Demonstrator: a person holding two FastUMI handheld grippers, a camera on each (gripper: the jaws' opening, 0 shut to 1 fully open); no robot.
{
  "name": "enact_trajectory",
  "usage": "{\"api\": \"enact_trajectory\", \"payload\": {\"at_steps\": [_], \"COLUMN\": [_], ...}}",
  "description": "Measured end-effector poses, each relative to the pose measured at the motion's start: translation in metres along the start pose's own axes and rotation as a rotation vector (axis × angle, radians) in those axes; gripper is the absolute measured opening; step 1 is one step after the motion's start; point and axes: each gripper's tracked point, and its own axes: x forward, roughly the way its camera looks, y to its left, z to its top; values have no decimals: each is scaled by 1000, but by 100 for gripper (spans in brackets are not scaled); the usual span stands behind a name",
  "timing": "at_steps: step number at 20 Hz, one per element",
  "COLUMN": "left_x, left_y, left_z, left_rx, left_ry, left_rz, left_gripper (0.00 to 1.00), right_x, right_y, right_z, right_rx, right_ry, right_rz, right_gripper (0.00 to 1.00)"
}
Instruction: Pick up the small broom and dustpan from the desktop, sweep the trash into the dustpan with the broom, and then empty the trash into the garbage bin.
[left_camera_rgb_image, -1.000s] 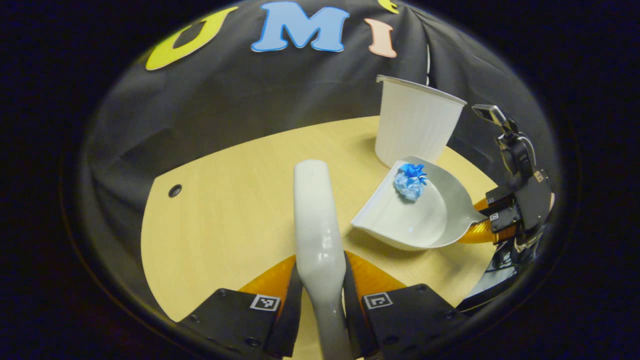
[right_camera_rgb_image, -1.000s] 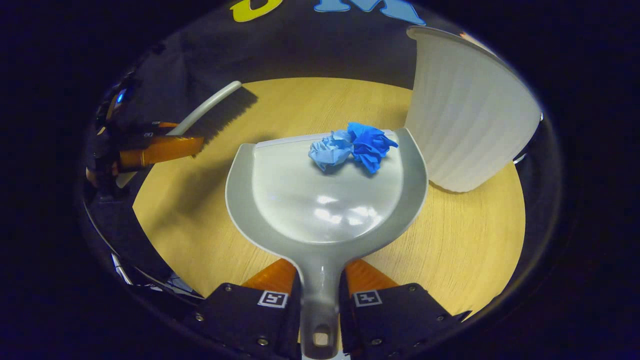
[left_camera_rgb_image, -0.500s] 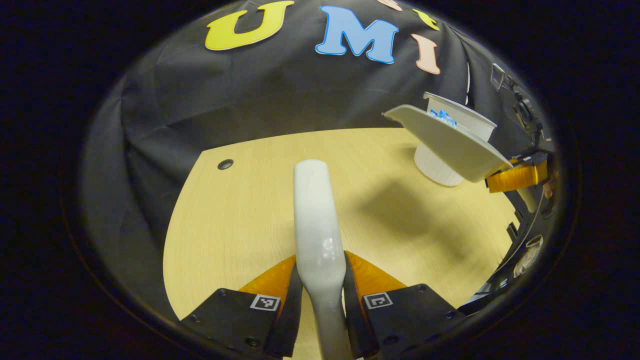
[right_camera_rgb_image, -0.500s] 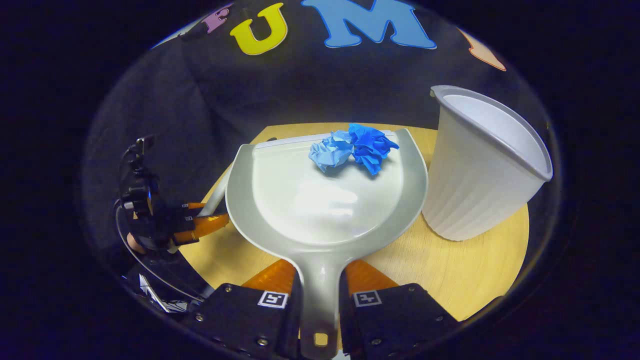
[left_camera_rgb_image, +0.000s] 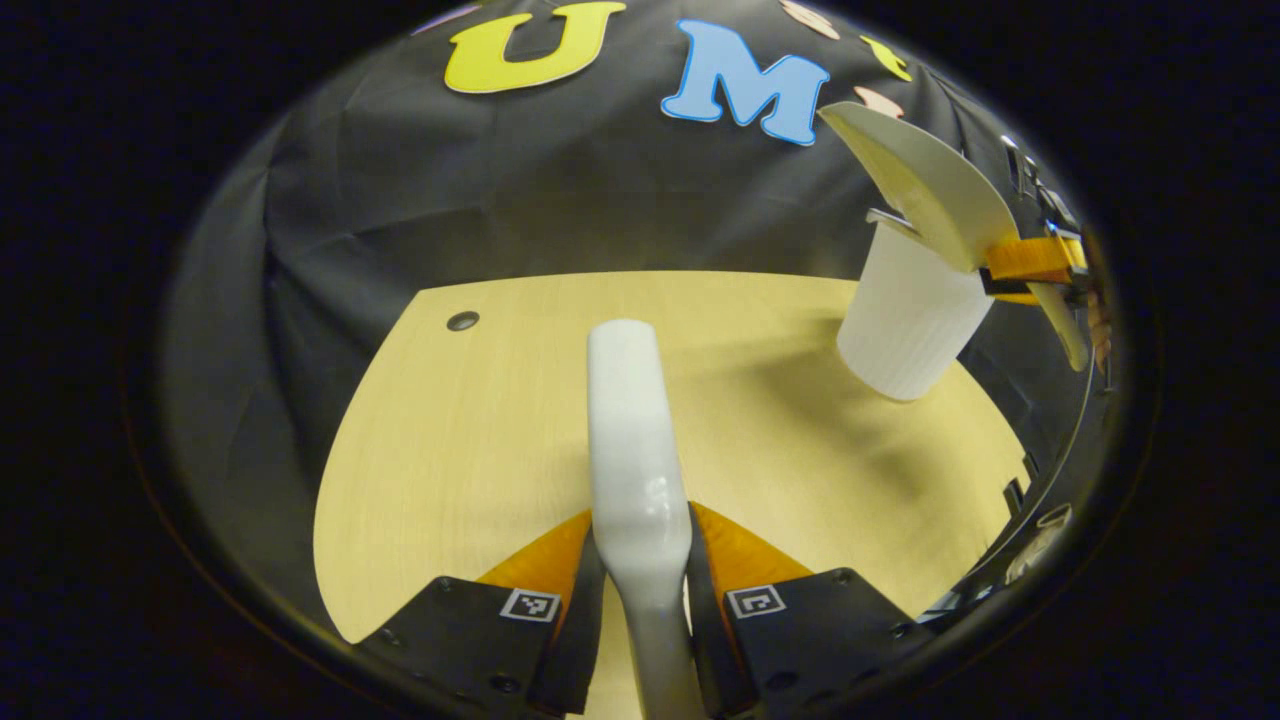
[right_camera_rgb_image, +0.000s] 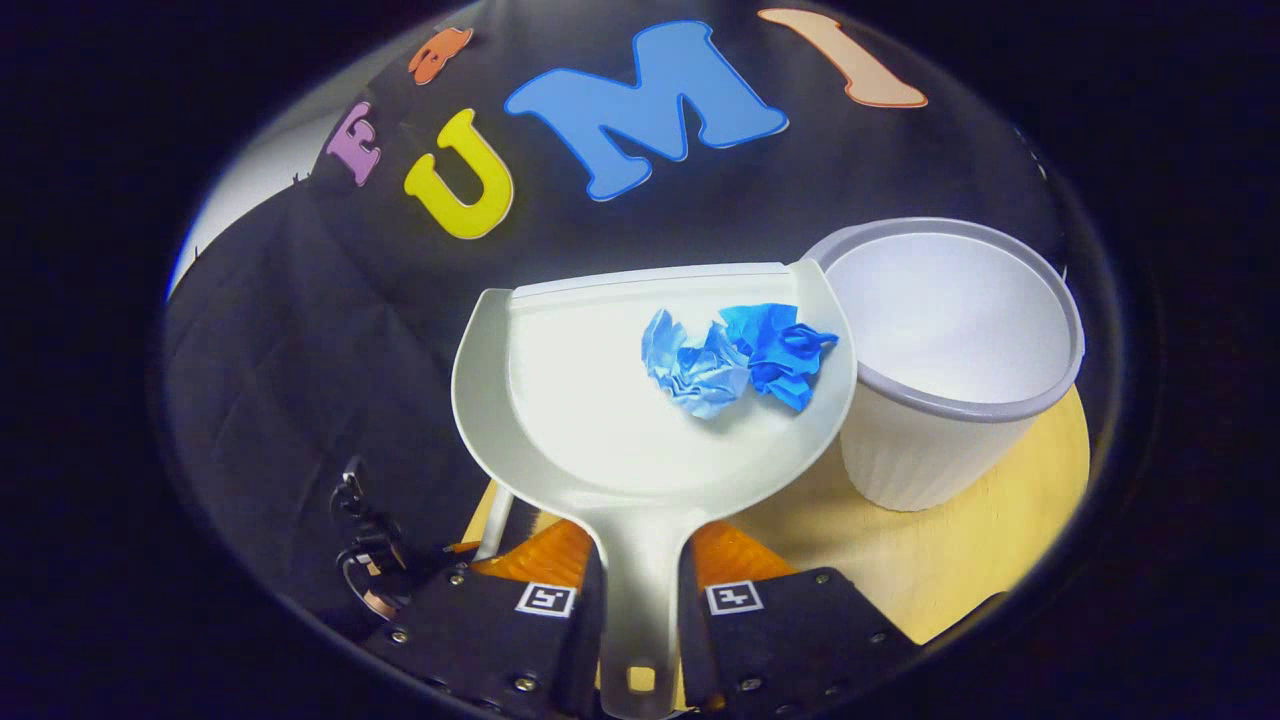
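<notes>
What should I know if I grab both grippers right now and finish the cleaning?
Left gripper: shut on the broom handle, held over the wooden table.
Right gripper: shut on the dustpan handle, dustpan lifted beside the white garbage bin.
Crumpled blue trash lies in the pan, near its front lip on the bin's side.
Done: both tools picked up, trash swept in.
Left: tip the pan over the bin's open mouth so the trash drops in.

Broom (left_camera_rgb_image: 632, 430) clamped; dustpan (left_camera_rgb_image: 925, 185) above bin (left_camera_rgb_image: 908, 325)
</notes>
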Motion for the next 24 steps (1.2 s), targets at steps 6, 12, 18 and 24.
{"api": "enact_trajectory", "payload": {"at_steps": [6,12,18,24], "left_x": [6,8,6,-1], "left_y": [-13,-29,-41,-58], "left_z": [4,5,4,4], "left_rx": [25,60,68,65], "left_ry": [17,20,29,30], "left_rz": [-18,-34,-37,-27], "left_gripper": [44,44,44,48], "right_x": [-24,-43,-73,-84], "right_y": [12,15,16,4], "right_z": [34,54,74,81], "right_rx": [227,472,721,869], "right_ry": [-179,-271,-328,-331], "right_rz": [123,301,487,566], "right_gripper": [33,33,33,32]}}
